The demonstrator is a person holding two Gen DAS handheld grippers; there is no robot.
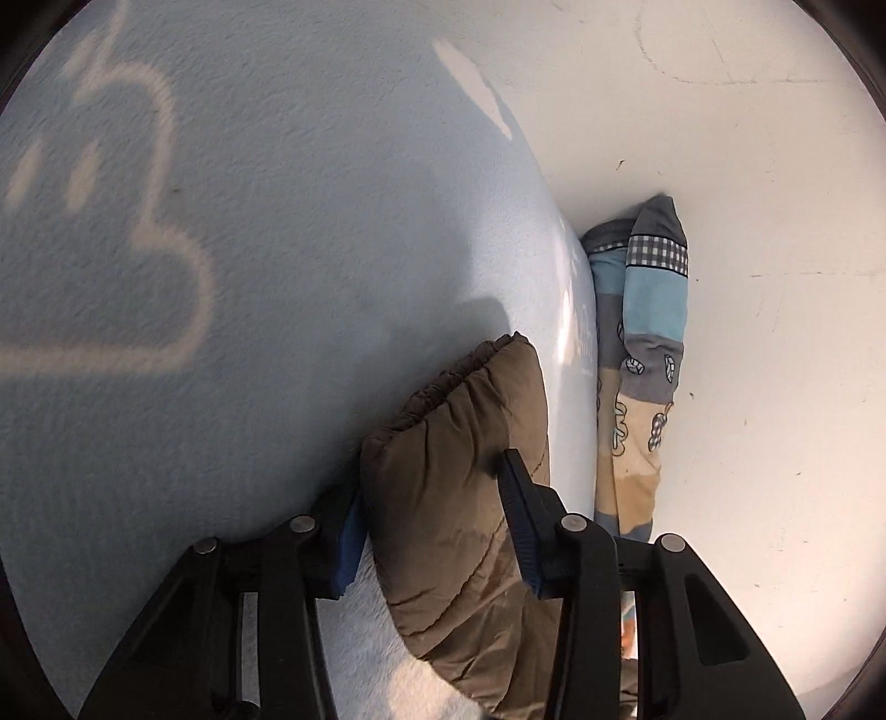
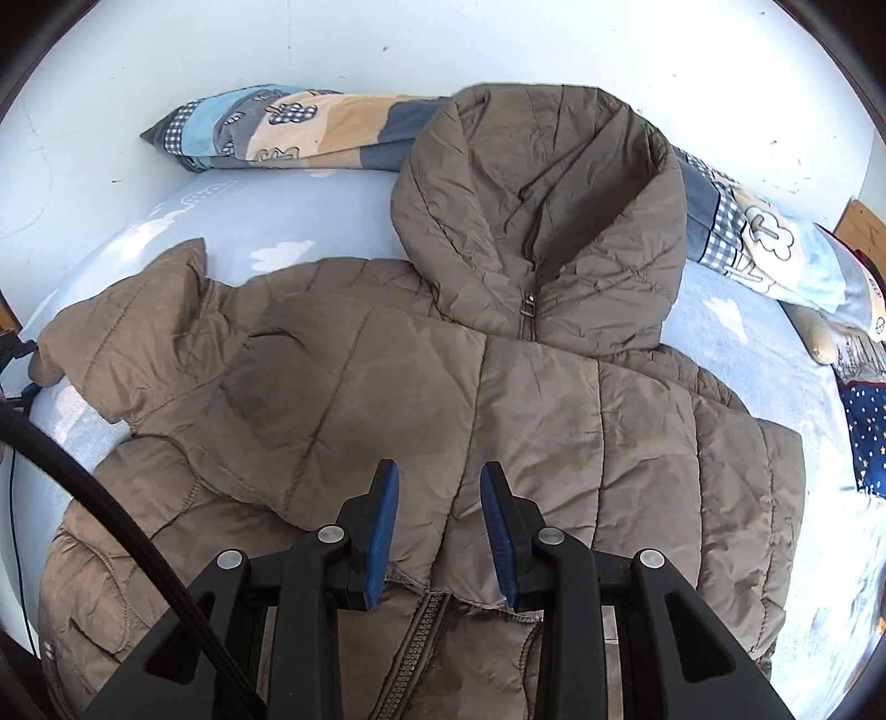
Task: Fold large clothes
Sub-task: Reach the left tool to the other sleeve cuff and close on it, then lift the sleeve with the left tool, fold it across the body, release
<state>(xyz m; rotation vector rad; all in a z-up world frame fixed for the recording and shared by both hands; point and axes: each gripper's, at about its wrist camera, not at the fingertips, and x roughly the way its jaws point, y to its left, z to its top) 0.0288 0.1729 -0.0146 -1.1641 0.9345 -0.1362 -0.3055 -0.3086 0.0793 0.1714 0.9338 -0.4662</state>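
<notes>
A brown hooded puffer jacket (image 2: 443, 399) lies spread on a light blue bed sheet (image 2: 332, 221), hood toward the wall, zipper at the near edge. My right gripper (image 2: 438, 476) is open and empty, just above the jacket's front near the zipper. In the left wrist view my left gripper (image 1: 429, 487) has its jaws around the jacket's sleeve cuff (image 1: 465, 443), one finger on each side of the padded fabric, over the sheet (image 1: 249, 249). The left sleeve also shows at the far left in the right wrist view (image 2: 127, 338).
A patterned pillow (image 2: 288, 133) lies along the white wall (image 2: 498, 39) behind the hood; it also shows in the left wrist view (image 1: 648, 354). A navy starred cloth (image 2: 864, 432) is at the right. A black cable (image 2: 83, 476) crosses the lower left.
</notes>
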